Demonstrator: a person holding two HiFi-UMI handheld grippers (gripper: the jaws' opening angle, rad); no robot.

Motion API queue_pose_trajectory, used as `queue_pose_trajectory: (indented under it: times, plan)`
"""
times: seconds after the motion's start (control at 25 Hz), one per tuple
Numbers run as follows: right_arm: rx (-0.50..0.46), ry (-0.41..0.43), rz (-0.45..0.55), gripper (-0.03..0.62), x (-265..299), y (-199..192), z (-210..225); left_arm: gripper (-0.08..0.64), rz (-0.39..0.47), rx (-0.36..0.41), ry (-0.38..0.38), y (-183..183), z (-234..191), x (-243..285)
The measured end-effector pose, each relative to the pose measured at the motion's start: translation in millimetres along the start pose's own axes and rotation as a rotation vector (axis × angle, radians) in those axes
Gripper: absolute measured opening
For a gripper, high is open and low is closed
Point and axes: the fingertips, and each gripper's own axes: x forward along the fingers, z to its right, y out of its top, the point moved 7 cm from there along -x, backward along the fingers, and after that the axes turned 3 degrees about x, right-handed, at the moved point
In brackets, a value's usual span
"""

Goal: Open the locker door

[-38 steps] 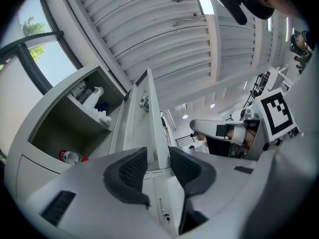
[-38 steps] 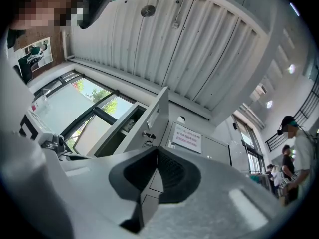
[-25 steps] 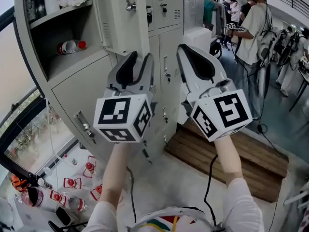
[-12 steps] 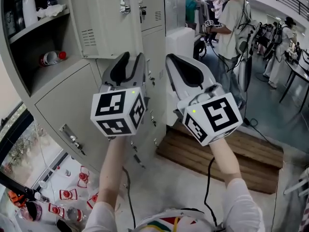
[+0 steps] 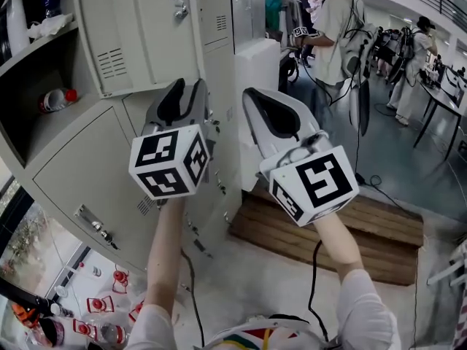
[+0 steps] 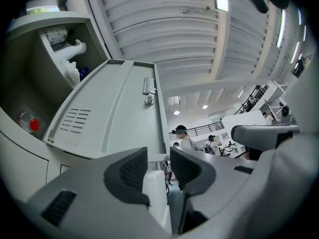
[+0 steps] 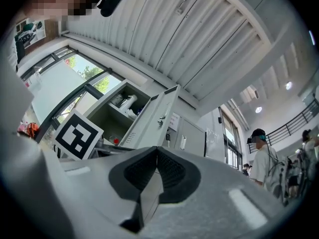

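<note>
Hanging wide on its hinges, the upper locker door (image 5: 139, 35) stands swung clear of its compartment (image 5: 36, 71), so a red-capped bottle (image 5: 55, 99) lying on the lower shelf is in plain sight. Compared with a second ago the door's swing looks unchanged, while both hands have drifted sideways across the head view and the whole locker bank has slid toward the left edge and upward. The left gripper (image 5: 184, 87) now sits just under the door's lower free corner; its jaws stand well apart, and the left gripper view shows nothing between them, only a pale cabinet side beyond the gap. The right gripper (image 5: 252, 97) is beside it, a little apart from the lockers, with its jaws pressed fully together on nothing. Neither has hold of the door or its latch (image 5: 179, 7). Judging by this, the opening itself seems finished and the hands appear to be easing off rather than reaching in again. The closed door below (image 5: 87, 173) is untouched, and a person (image 5: 332, 28) stands well behind.
</note>
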Motion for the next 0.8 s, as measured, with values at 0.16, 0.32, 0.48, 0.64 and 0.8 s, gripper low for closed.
queue_pose_trajectory:
  times: [0.16,0.32,0.48,0.64,0.8]
  plan:
    - [-0.001,-0.018,-0.015,0.005,-0.3,-7.1,9.4,0.130,0.005,0.002,0.000,-2.3,0.1,7.0]
    - [0.010,-0.025,-0.026,0.005,1.2,-13.3,12.4,0.130,0.012,0.016,0.001,-2.7,0.8,8.0]
    - [0.014,-0.011,-0.032,0.005,4.0,-16.0,8.6,0.130,0.010,0.006,-0.005,-2.3,-0.6,7.7]
    - [0.012,0.003,-0.023,0.005,3.4,-13.2,3.1,0.130,0.002,0.013,-0.007,-1.3,1.3,5.2]
    - [0.028,0.026,0.000,0.005,3.5,-7.0,-5.6,0.130,-0.002,0.050,-0.007,3.2,3.0,-2.3]
